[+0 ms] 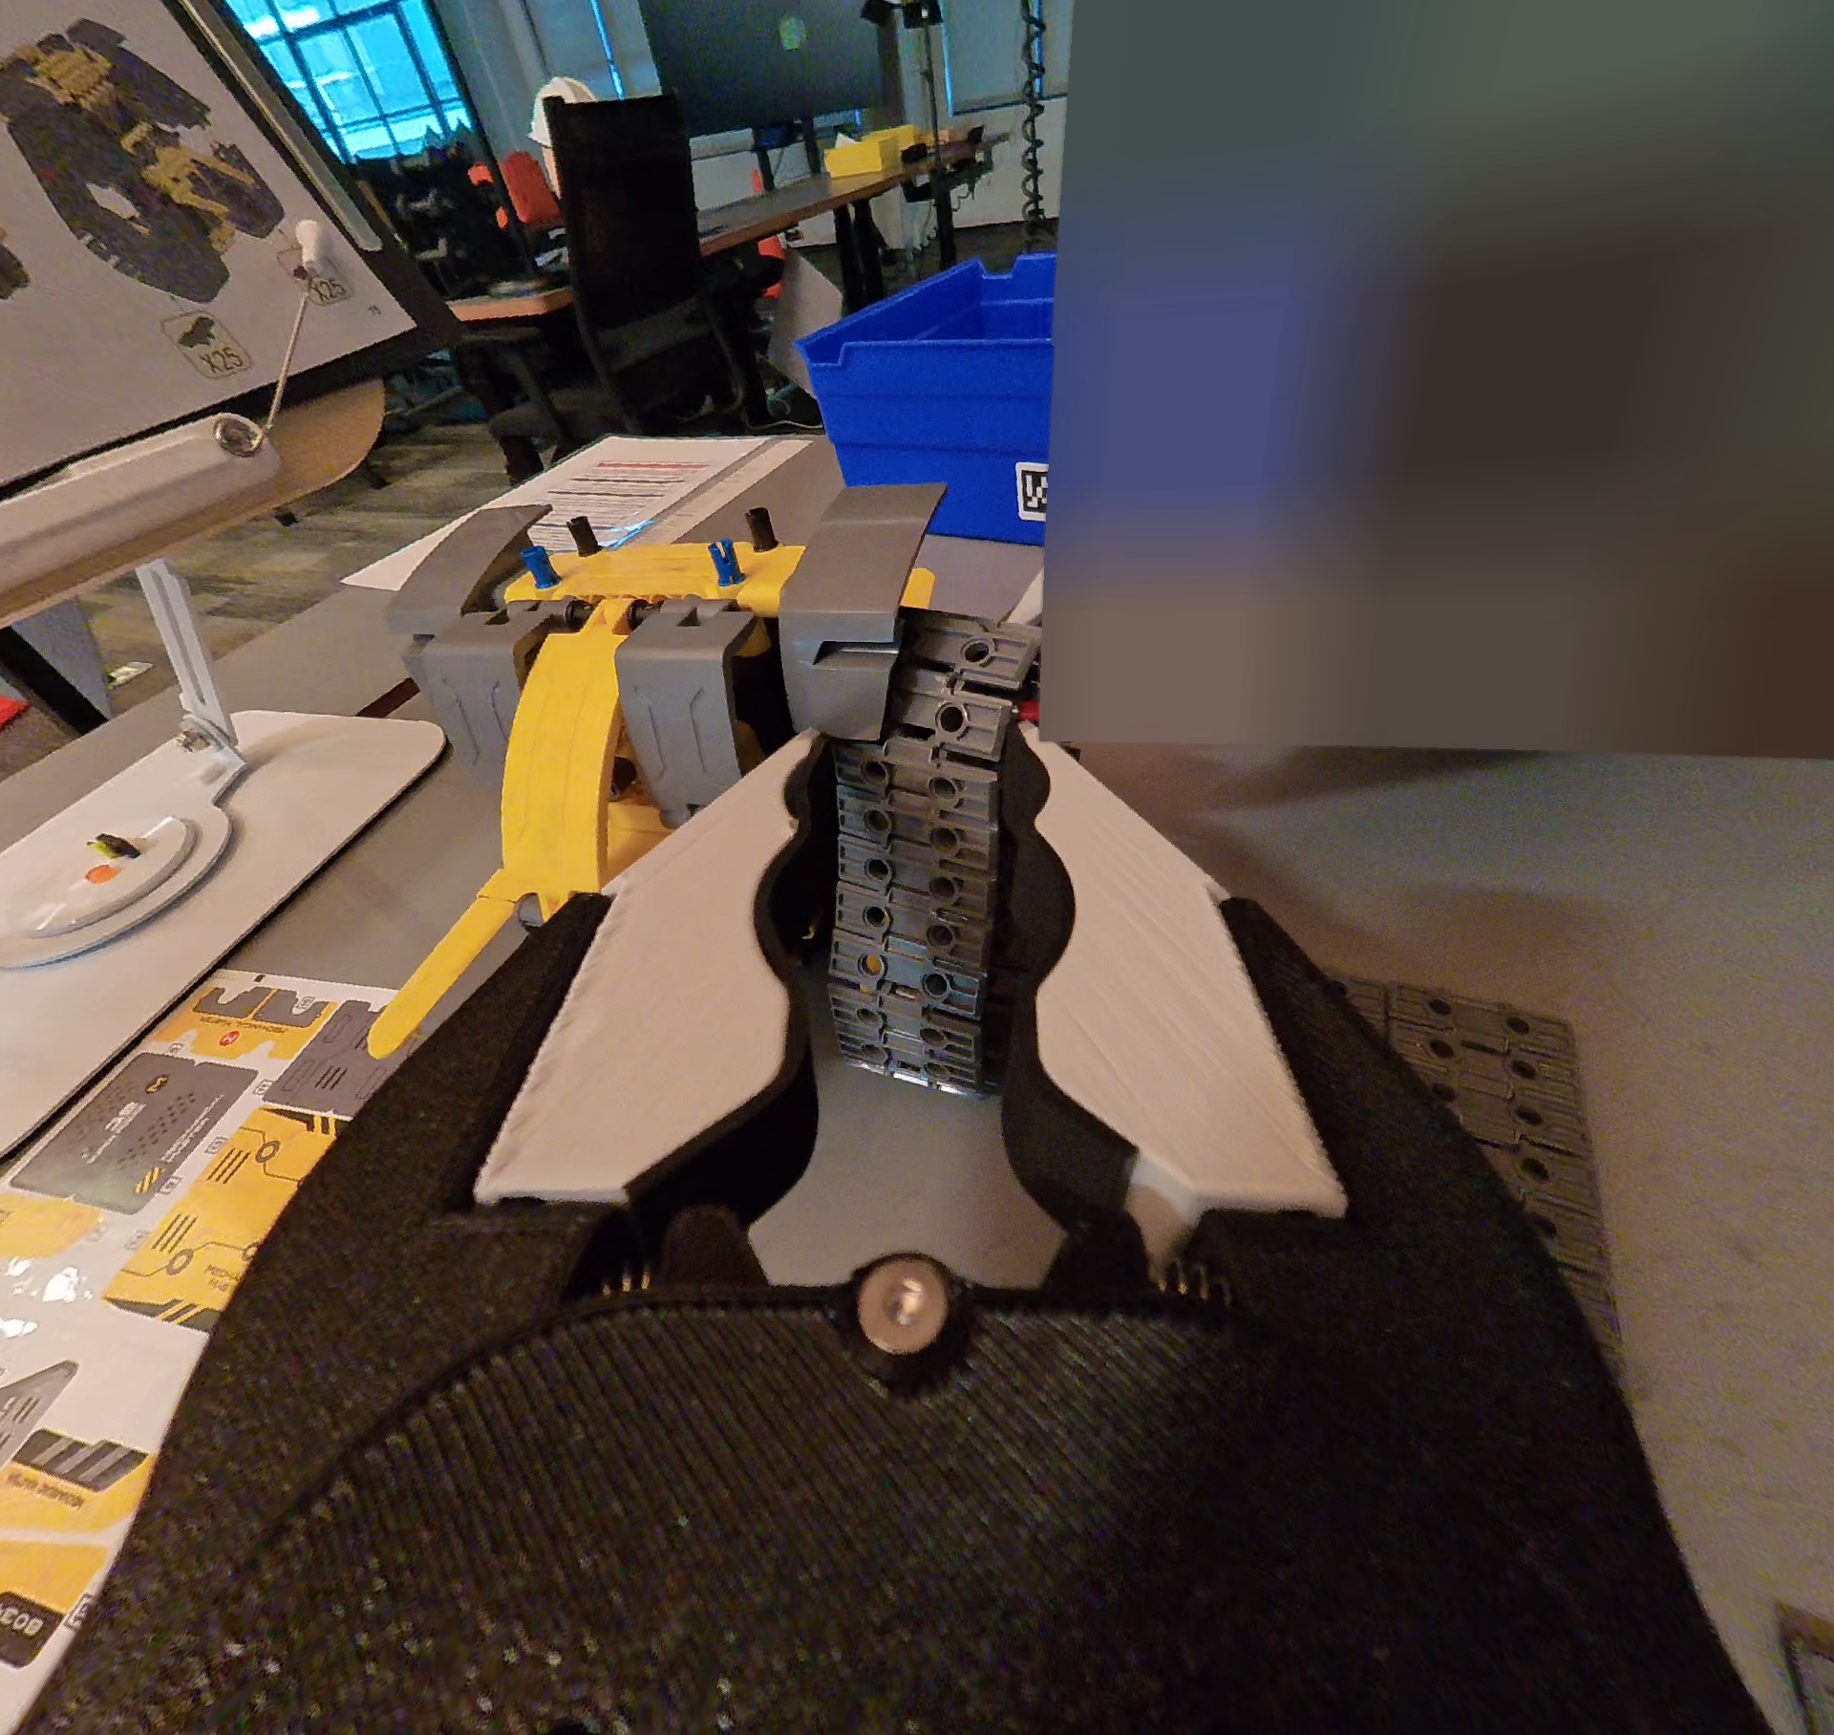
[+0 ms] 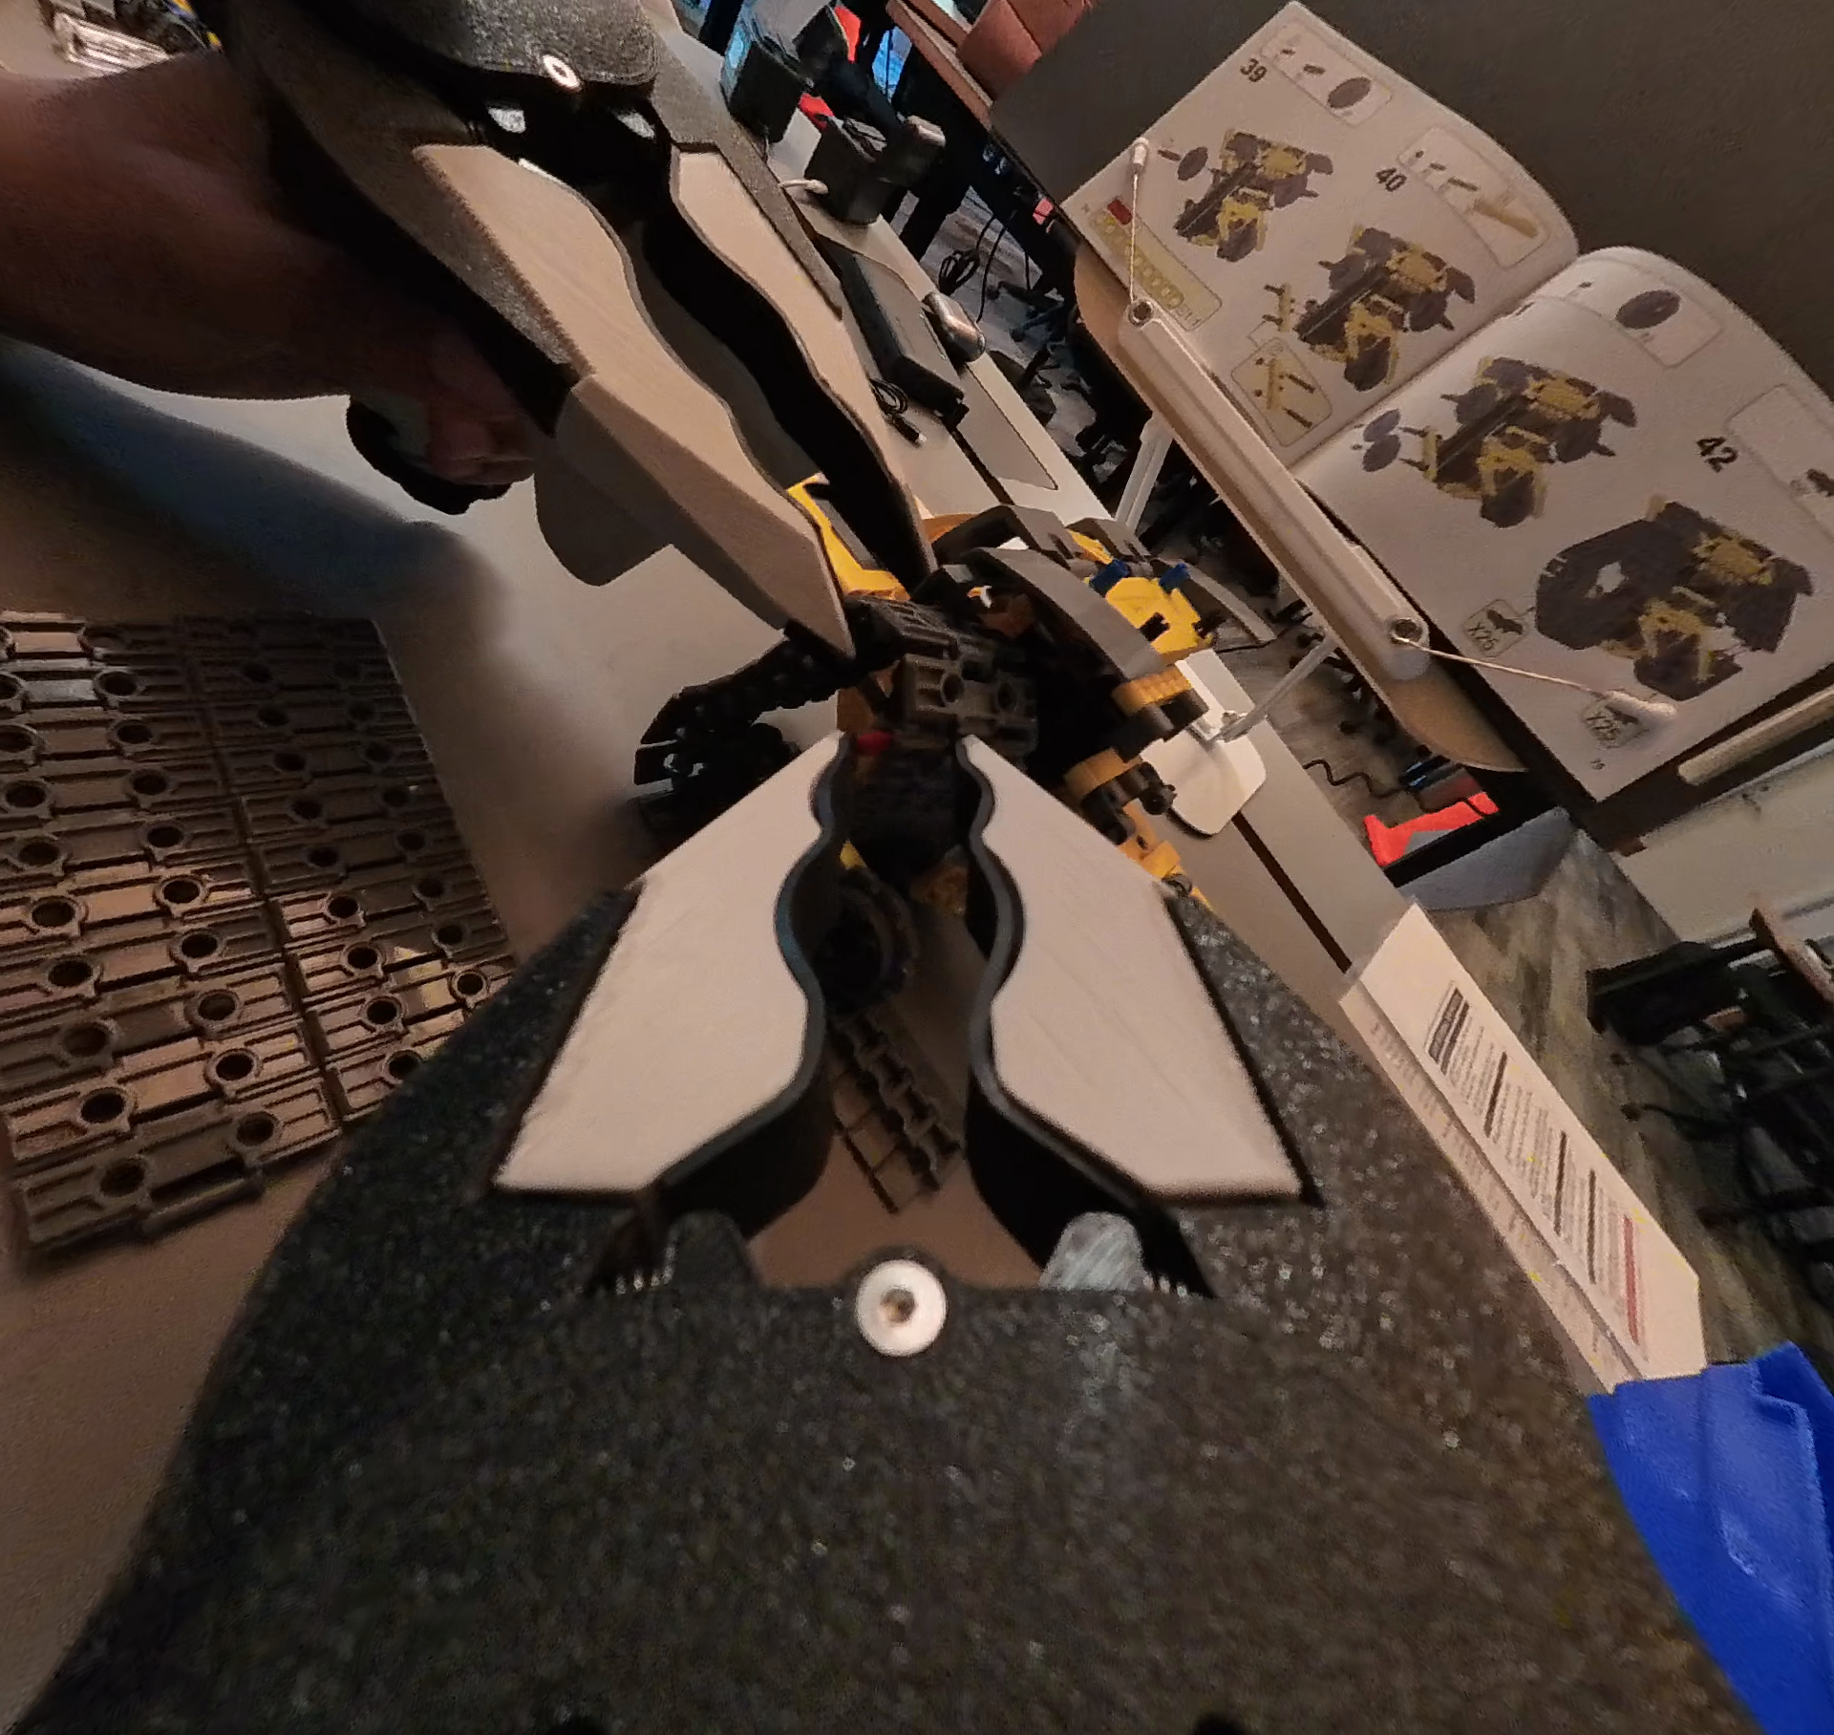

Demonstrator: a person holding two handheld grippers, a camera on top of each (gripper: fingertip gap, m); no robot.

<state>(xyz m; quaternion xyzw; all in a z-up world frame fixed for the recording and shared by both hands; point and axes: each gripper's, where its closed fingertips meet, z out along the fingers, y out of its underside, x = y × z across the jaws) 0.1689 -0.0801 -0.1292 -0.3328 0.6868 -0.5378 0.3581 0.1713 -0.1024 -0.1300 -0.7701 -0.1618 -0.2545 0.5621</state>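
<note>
Grey table (image 1: 1489, 893) | left claw (image 1: 918, 744) clamps track (image 1: 913, 893) | right claw (image 2: 898, 744) clamps track

Matt grey plastic track (image 1: 918, 854); glossy yellow plastic model (image 1: 556, 744); rough black gripper body (image 1: 893, 1509) with ribbed white fingers (image 1: 655, 1022); smooth grey table (image 1: 1489, 893).

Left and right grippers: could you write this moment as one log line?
left gripper: shut on tread band | right gripper: around tread band | model: yellow-grey vehicle on table | nearby: loose tread links
</note>
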